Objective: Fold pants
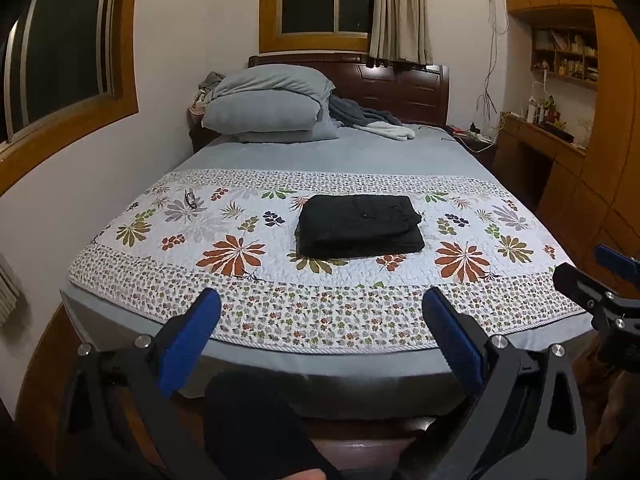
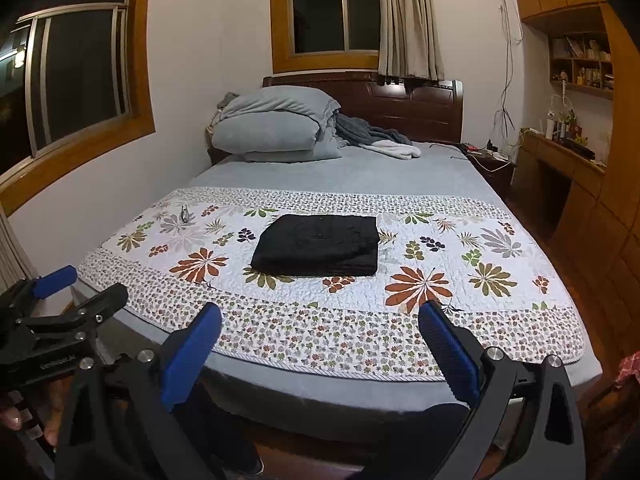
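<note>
Black pants (image 1: 360,226) lie folded in a neat rectangular stack on the floral quilt (image 1: 224,292) in the middle of the bed; they also show in the right wrist view (image 2: 318,245). My left gripper (image 1: 322,304) is open and empty, held back over the foot of the bed, well short of the pants. My right gripper (image 2: 320,318) is open and empty, also back at the foot of the bed. Each gripper shows at the edge of the other's view: the right one (image 1: 600,276), the left one (image 2: 72,288).
Folded blue bedding (image 1: 272,106) and a grey blanket (image 1: 368,118) lie at the headboard. Eyeglasses (image 1: 191,199) lie on the quilt's far left. A wall runs along the bed's left side. A wooden desk and shelves (image 1: 560,136) stand on the right.
</note>
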`<state>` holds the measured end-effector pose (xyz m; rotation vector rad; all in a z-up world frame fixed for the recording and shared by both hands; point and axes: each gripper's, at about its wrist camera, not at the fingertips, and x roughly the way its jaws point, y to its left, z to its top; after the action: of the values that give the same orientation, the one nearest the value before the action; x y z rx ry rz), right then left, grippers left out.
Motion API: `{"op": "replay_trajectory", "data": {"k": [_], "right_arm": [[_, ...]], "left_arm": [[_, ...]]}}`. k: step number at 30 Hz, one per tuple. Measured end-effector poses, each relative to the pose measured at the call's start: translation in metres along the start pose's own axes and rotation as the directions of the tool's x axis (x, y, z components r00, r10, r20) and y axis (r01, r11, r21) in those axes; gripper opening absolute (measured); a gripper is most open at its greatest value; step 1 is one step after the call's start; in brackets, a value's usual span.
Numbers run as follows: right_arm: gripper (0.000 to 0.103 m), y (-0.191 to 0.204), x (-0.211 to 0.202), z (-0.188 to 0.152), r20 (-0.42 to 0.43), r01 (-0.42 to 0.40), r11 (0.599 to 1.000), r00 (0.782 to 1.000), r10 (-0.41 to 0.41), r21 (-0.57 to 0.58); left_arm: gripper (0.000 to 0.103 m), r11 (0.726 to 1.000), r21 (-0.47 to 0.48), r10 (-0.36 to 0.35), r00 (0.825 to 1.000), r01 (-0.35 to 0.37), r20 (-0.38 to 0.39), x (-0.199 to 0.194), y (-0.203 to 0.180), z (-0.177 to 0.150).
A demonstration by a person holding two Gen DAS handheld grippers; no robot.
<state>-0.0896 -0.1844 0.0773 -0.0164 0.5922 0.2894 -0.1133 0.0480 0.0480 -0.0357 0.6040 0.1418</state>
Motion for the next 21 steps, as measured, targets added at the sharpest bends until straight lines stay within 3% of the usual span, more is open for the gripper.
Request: {"op": "replay_trajectory", "data": {"k": [21], "right_arm": [[0.099, -0.0053, 0.0087, -0.0043, -0.024, -0.01, 1.0, 1.0, 0.01, 0.021]], "left_arm": [[0.1, 1.0, 0.004, -0.015, 1.0, 0.015, -0.016, 0.0059, -0.0047, 0.0018]]}}
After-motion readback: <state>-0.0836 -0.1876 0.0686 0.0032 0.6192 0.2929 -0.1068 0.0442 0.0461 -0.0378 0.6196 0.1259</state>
